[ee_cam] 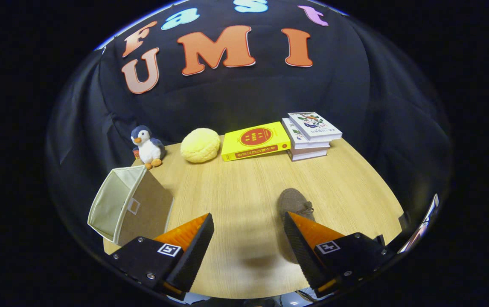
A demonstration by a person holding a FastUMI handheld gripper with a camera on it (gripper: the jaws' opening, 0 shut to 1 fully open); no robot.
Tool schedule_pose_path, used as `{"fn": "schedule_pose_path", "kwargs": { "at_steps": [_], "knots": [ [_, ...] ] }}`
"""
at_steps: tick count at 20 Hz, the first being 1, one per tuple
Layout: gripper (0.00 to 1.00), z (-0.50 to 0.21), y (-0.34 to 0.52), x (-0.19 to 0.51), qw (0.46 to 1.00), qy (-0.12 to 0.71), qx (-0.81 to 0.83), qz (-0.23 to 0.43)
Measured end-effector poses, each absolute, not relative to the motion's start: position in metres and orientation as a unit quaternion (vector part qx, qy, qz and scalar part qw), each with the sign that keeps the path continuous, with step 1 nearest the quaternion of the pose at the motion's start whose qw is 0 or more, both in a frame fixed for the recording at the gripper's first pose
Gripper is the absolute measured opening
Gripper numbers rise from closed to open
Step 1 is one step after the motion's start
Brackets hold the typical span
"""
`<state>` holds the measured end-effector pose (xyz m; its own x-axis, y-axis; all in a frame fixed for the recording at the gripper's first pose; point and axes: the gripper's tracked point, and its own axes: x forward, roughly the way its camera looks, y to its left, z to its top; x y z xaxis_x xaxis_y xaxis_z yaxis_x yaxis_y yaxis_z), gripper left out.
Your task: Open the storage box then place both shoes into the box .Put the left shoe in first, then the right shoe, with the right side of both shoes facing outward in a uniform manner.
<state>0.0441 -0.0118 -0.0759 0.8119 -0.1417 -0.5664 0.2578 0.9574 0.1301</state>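
Storage box (130, 204) lies tipped on its side at the worktop's (244, 187) near-left corner, open mouth turned left and a little away, the side panel with a small label window facing the gripper — lying like that, the mouth can take a shoe slid in sideways, so the opening step looks done, though that's a judgement from how it lies. One brown shoe (295, 204) rests on the worktop toward the near-right edge, toe pointing away toward the far edge, laces just visible; its heel end is hidden behind the right finger. No telling from here whether it is the left or the right shoe, and whether anything is already in the box can't be read, since the mouth faces away. Far edge is lined with clutter kept well clear of the work area: a plush penguin (147, 147) at the far-left corner, a yellow round cushion (200, 145) beside it, a yellow book (254, 140) lying flat, then a short stack of books (310, 135) to the right. Gripper (248, 232) — fingers spread wide, nothing between them but bare wood; left finger sits near the box's lower corner, right finger overlaps the shoe in view, contact uncertain. Likely lining up for a grasp on that shoe.
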Motion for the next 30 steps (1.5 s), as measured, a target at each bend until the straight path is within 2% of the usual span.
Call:
{"fn": "schedule_pose_path", "kwargs": {
  "at_steps": [9,16,21,25,27,28,30],
  "knots": [
    [0.99,-0.134,-0.101,0.024,0.939,0.320,0.065,-0.113],
    [0.99,-0.199,-0.136,0.025,0.923,0.365,0.054,-0.107],
    [0.90,-0.223,-0.140,0.050,0.924,0.370,0.024,-0.098],
    [0.77,-0.238,-0.131,0.070,0.922,0.378,0.019,-0.080],
    [0.61,-0.243,-0.127,0.076,0.921,0.381,0.022,-0.077],
    [0.42,-0.244,-0.126,0.079,0.920,0.382,0.029,-0.084],
    [0.17,-0.245,-0.133,0.079,0.917,0.383,0.043,-0.106]
  ]
}}
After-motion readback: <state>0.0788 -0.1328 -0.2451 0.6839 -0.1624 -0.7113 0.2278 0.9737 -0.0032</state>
